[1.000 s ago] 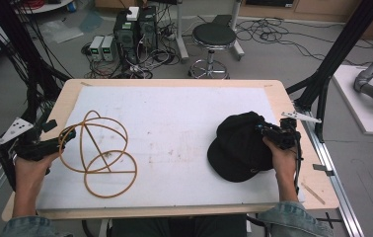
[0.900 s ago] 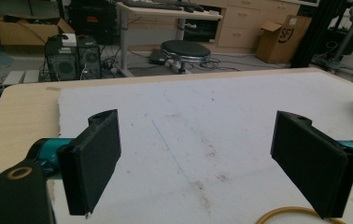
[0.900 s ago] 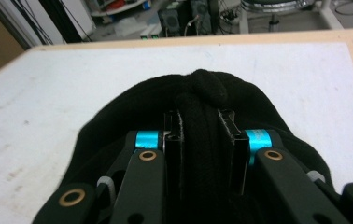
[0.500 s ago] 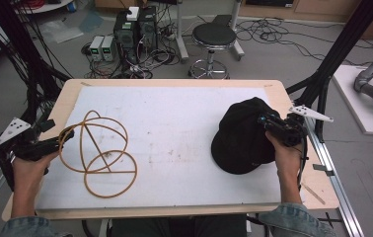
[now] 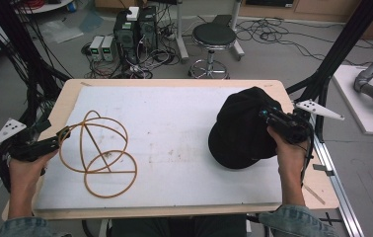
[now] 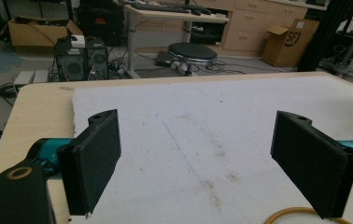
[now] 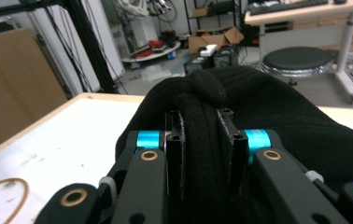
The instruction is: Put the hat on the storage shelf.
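A black cap [image 5: 243, 128] hangs lifted over the right side of the white mat [image 5: 174, 128], its brim toward the front. My right gripper [image 5: 268, 116] is shut on a fold of the cap's fabric [image 7: 202, 140], which is pinched between the two black jaws. A tan wire frame of loops [image 5: 100, 148] lies on the mat's left side. My left gripper [image 5: 61, 136] rests at the mat's left edge, just beside the frame, its jaws wide open with nothing between them. A curve of the tan loop [image 6: 300, 214] shows low between those jaws.
The wooden table [image 5: 66, 98] borders the mat on every side. A round black stool [image 5: 214, 37] and computer boxes [image 5: 135, 24] stand on the floor behind it. Black frame posts [image 5: 332, 54] rise at the table's right and left.
My right gripper has risen with the cap and carried it back and to the right, so the cap now hangs off the mat. The left gripper and the wire frame have stayed put.
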A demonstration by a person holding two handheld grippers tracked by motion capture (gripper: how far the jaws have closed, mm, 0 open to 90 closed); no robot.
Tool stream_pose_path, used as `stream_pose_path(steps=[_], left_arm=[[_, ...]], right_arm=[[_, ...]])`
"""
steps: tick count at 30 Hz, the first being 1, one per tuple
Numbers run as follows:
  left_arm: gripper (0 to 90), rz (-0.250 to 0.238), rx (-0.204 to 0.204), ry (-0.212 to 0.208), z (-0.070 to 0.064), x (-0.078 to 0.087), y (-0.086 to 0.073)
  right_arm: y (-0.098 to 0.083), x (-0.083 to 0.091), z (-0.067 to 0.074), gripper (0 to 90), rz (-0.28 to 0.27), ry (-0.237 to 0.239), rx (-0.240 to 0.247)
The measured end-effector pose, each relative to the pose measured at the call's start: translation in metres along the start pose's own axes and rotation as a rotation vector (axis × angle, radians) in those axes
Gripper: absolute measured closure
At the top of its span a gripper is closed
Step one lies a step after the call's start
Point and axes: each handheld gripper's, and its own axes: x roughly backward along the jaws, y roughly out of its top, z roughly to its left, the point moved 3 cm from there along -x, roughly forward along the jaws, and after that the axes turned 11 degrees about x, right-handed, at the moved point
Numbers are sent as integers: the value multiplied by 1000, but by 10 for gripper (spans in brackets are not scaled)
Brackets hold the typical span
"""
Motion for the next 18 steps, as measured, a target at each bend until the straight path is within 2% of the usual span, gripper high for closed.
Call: stream_pose_path(steps=[8, 18], left_arm=[[165, -11, 5, 8, 3, 4, 2], [166, -13, -1, 26, 5, 6, 4]], right_arm=[[28, -1, 5, 768, -37, 45, -1], [73, -10, 24, 767, -76, 140, 0]])
